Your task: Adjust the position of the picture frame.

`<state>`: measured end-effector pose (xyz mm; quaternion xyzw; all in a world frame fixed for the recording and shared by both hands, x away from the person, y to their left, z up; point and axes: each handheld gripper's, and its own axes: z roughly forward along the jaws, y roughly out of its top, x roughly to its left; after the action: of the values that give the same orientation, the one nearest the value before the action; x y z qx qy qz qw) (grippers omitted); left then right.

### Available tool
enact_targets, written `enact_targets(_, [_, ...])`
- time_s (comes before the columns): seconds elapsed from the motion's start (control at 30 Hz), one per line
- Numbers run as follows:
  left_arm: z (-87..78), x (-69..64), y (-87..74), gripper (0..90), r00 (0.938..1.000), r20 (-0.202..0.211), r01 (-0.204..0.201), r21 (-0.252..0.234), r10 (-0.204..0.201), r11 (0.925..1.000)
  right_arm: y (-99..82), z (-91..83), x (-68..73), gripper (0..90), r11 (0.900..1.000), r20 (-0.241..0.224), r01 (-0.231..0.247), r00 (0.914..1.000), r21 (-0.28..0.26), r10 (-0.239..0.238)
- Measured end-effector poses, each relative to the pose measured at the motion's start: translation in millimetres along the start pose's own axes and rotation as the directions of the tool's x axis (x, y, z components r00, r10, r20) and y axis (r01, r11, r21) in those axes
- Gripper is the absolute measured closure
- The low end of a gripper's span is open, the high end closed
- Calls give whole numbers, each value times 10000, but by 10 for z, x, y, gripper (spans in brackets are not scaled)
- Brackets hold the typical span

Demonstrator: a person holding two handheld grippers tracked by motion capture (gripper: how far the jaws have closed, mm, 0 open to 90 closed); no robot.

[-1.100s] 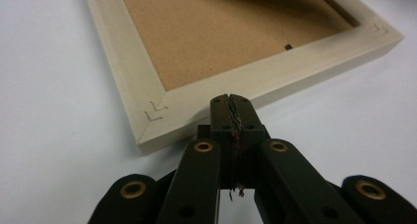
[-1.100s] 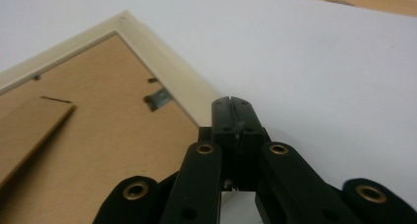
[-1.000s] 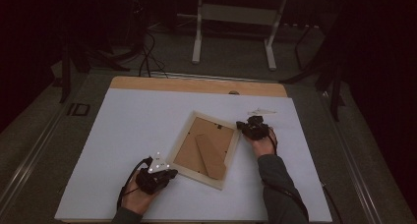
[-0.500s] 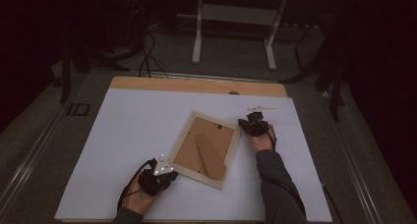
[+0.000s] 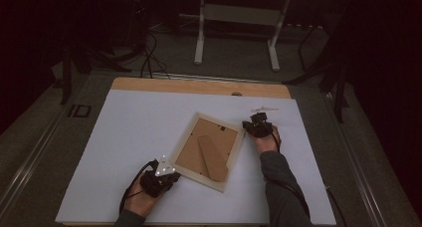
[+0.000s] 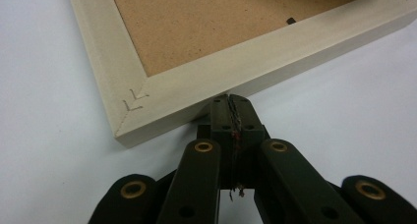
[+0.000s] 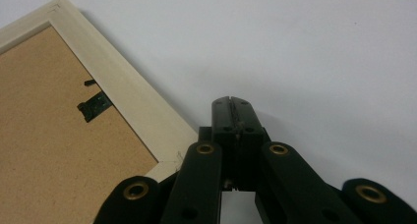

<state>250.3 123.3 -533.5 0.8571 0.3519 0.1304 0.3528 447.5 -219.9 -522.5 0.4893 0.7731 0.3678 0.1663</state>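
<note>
Little has moved since the earlier frames: the right gripper (image 5: 250,124) sat a touch further up and away from the frame's (image 5: 211,150) top right corner before, now it's right at that corner; left gripper (image 5: 169,177) and frame look the same as before.

Frame lies face down on the white sheet (image 5: 129,132), turned at an angle, brown backing board w/ its stand flap (image 5: 213,159) up. It's roughly mid-table, between the two hands.

Left gripper: jaws clenched tight together, nothing between them. In the left gripper view the closed tips (image 6: 231,102) touch or nearly touch the frame's (image 6: 255,62) outer edge, just beside the near corner w/ its mitre joint. Can't tell if they actually press on the wood. In the high view the left hand (image 5: 142,199) is at the frame's lower left corner, grey plate on top of the gripper.

Right gripper: also clenched, empty. In the right gripper view the tips (image 7: 231,103) rest over bare white sheet, just beside the frame's (image 7: 123,101) edge, corner tucked under the gripper's linkage. A small black turn clip (image 7: 93,106) on the backing board sits near that edge. Right hand (image 5: 266,142) and dark sleeve (image 5: 281,187) run in from the bottom.

Wooden table edge (image 5: 199,86) shows beyond the sheet.
</note>
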Motion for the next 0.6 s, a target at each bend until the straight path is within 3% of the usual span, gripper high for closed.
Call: enact_targets(0.6, [50, 97, 65, 900, 9994, -289, 207, 72, -204, 9998, -105, -67, 21, 900, 9995, 14, 183, 9998, 274, -183])
